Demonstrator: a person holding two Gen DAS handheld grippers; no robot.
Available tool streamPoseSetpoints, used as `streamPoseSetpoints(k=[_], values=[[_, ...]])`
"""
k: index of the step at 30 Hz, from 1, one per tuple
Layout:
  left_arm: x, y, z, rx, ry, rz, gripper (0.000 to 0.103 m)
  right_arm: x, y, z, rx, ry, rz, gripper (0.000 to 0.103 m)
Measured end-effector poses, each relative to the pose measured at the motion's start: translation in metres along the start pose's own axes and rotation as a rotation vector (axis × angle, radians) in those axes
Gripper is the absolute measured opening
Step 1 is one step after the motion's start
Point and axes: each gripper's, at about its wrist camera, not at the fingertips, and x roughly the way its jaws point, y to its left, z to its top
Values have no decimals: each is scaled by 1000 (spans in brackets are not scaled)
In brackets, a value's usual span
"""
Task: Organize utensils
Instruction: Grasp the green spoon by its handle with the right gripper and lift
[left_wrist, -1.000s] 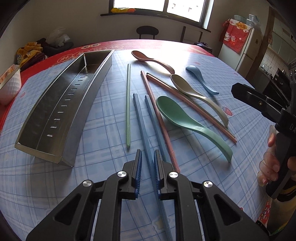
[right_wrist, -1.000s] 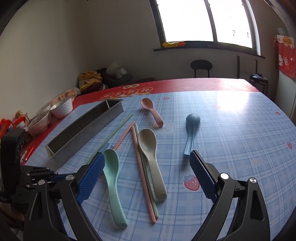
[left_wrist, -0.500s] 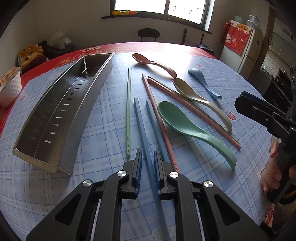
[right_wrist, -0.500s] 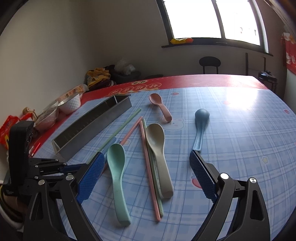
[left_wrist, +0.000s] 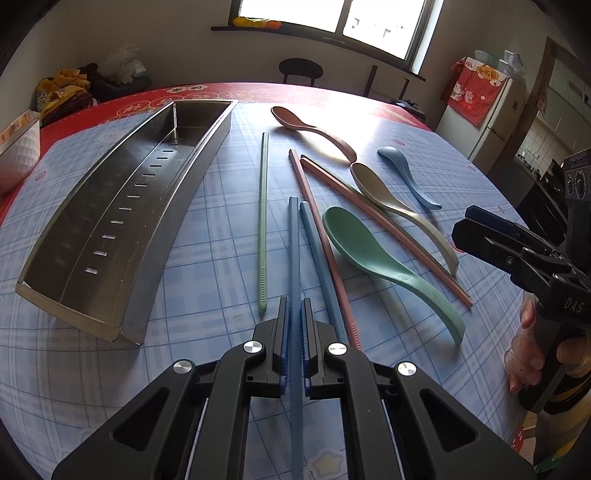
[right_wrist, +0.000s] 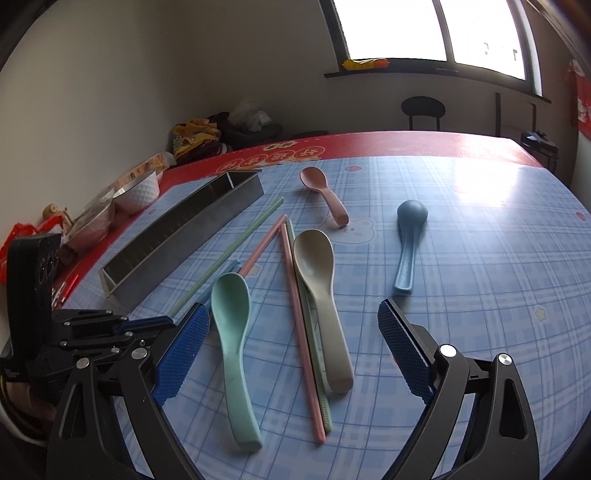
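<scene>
My left gripper (left_wrist: 294, 315) is shut on a blue chopstick (left_wrist: 293, 251) that runs forward between its pads; the second blue chopstick (left_wrist: 319, 258) lies just right of it. A green chopstick (left_wrist: 262, 218), two pink chopsticks (left_wrist: 314, 229), and green (left_wrist: 376, 254), beige (left_wrist: 391, 199), blue (left_wrist: 406, 173) and pink (left_wrist: 306, 125) spoons lie on the table. The steel tray (left_wrist: 155, 236) stands empty to the left. My right gripper (right_wrist: 291, 343) is open above the green spoon (right_wrist: 231, 325) and beige spoon (right_wrist: 317, 280).
White bowls (right_wrist: 138, 190) and snack packets sit at the table's left edge. The table's red border (right_wrist: 369, 146) runs along the far side. A stool (right_wrist: 423, 109) stands under the window. A fridge (left_wrist: 487, 122) stands at the right.
My left gripper has closed on the blue chopstick and its near end has lifted. The right gripper has shifted slightly, staying open.
</scene>
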Motion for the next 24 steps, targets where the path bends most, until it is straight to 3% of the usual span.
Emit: streamPoseSetpoints(k=[1,6,11,17,24], values=[[-1,0,0,0,-1,1,6,1,1,0,-6,9,-4,73],[-6,-4,-2,12,-31,21,6,5,2,-1,-9,49,-18,57],[-16,3,-3,-21,-74,-5,6,8,17,-5,-69,118,7,38],[-22,6,-5,-28,-101,-39,6,19,30,-9,-82,211,54,27],[-23,8,-4,-37,-103,-67,6,34,25,-13,13,286,125,20]])
